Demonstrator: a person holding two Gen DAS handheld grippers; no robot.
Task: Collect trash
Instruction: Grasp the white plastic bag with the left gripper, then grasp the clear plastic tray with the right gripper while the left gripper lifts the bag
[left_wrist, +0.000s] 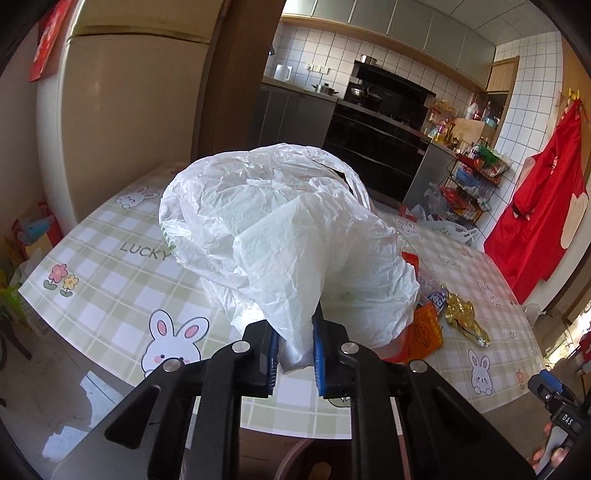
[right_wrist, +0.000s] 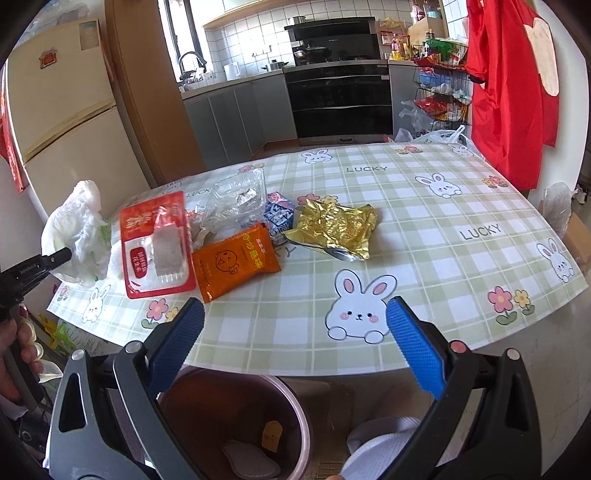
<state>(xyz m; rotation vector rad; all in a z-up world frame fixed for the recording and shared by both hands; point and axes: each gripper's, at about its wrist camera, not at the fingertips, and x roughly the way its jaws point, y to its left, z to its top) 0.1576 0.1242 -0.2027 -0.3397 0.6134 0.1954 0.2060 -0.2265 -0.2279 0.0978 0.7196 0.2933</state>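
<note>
Now our left gripper (left_wrist: 293, 347) has its jaws closed on the crumpled white thin plastic bag (left_wrist: 280, 221), light, soft and slippery, so we pinch a gathered fold. Our right gripper (right_wrist: 295, 332) keeps its jaws open and empty.

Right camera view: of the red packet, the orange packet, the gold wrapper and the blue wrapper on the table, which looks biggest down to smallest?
1. Red packet
2. Gold wrapper and orange packet: too alike to rank
3. Blue wrapper, partly hidden, so unsure
</note>
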